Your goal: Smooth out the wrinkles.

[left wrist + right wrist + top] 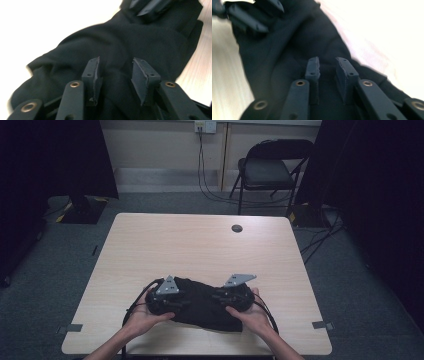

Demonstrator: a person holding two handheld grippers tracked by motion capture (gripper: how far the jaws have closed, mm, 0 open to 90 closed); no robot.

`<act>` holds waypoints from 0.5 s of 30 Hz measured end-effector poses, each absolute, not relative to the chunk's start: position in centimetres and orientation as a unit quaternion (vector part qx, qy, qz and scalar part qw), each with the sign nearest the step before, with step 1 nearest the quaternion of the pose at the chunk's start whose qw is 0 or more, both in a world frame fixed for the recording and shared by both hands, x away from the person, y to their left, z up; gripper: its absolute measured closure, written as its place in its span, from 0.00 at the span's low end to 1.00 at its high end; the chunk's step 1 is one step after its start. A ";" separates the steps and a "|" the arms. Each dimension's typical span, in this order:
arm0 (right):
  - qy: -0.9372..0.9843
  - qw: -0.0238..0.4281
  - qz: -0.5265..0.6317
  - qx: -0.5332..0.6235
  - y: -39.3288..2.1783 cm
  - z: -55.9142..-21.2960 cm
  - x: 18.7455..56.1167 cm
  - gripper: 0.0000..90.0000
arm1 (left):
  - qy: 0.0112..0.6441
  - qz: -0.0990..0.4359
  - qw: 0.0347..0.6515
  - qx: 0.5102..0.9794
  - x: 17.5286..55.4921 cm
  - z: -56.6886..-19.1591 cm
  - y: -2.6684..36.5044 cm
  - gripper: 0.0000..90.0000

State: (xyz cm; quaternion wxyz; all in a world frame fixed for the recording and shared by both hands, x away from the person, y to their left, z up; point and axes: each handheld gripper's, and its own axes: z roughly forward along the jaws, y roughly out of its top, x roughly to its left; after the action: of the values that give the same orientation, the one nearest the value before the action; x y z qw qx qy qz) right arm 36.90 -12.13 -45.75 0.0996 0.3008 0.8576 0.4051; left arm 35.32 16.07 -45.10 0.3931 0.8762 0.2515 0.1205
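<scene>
My 2 grippers over black cloth [205, 307] – cloth lies bunched on near part of table [200, 245], between my hands. Left gripper [116, 75]: jaws apart, gap between pads, cloth under them, not pinched. Right gripper [328, 72]: jaws also apart, narrower gap, above cloth – no grip visible. Grippers point toward each other.
</scene>
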 end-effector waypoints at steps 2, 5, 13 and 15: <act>0.857 0.103 0.406 0.298 -12.8 -45.8 36.0 0.69 | 0.259 0.107 0.389 0.877 35.2 -45.4 16.9 0.65; 0.856 0.116 0.406 0.298 -13.3 -46.6 34.9 0.67 | 0.279 0.090 0.392 0.872 35.2 -45.6 17.5 0.64; 0.856 0.112 0.405 0.302 -13.4 -47.4 35.0 0.55 | 0.246 0.112 0.454 0.849 37.0 -42.8 15.4 0.63; 0.858 0.112 0.404 0.297 -13.4 -47.4 35.1 0.54 | 0.255 0.107 0.412 0.868 37.8 -43.9 14.3 0.58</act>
State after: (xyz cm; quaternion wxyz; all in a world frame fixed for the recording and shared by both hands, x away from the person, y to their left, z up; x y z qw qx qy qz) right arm 35.05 -13.45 -47.36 0.1122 0.2975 0.8577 0.4041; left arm 37.81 14.30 -43.93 0.4122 0.8681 0.2552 0.1070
